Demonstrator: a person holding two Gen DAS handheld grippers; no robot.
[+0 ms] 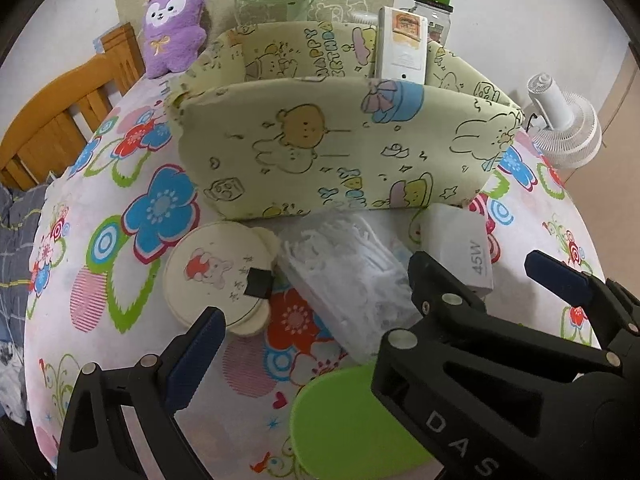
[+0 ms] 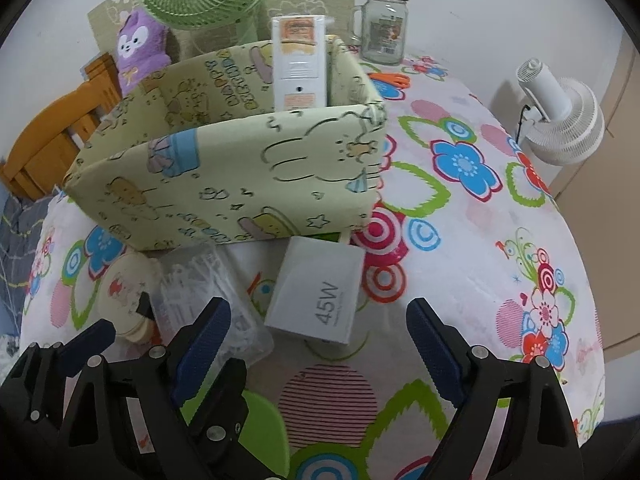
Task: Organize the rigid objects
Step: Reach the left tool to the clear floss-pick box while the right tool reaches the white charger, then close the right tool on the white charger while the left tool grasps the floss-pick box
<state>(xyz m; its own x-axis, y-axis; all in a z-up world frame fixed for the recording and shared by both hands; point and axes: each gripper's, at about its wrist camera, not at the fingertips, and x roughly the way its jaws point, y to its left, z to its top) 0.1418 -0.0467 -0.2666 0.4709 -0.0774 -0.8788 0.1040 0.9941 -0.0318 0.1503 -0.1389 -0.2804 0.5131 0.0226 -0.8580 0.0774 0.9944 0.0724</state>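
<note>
Desk (image 2: 500, 208) under a flowered cloth carries everything. Largest item: pale green fabric storage box (image 1: 332, 152) with cartoon print, open top, standing toward the far side. One tall white packet (image 2: 298, 64) already stands upright inside it, at the far right corner.

Loose items lie in a row just in front of the box's near wall:
- white 45W charger box (image 2: 316, 292), lying flat, its far end touching or almost under the box wall
- clear plastic case of white picks (image 1: 348, 276), tilted, beside the charger box
- round cream tin with mouse print (image 1: 220, 276), leftmost, close against the clear case

Lime green flat object (image 1: 340, 420) near the bottom edge, partly hidden; cannot tell what it is.

Left tongs (image 1: 368, 292) spread wide, empty, above the clear case. Right tongs (image 2: 320, 328) also spread, empty, lined up on the charger box.

Step in hand, as judged: approach for the next pick, sorting partly done. Next move calls for lowering the right tongs around the charger box's narrow sides, closing, lifting clear of the wall, then setting it inside
</note>
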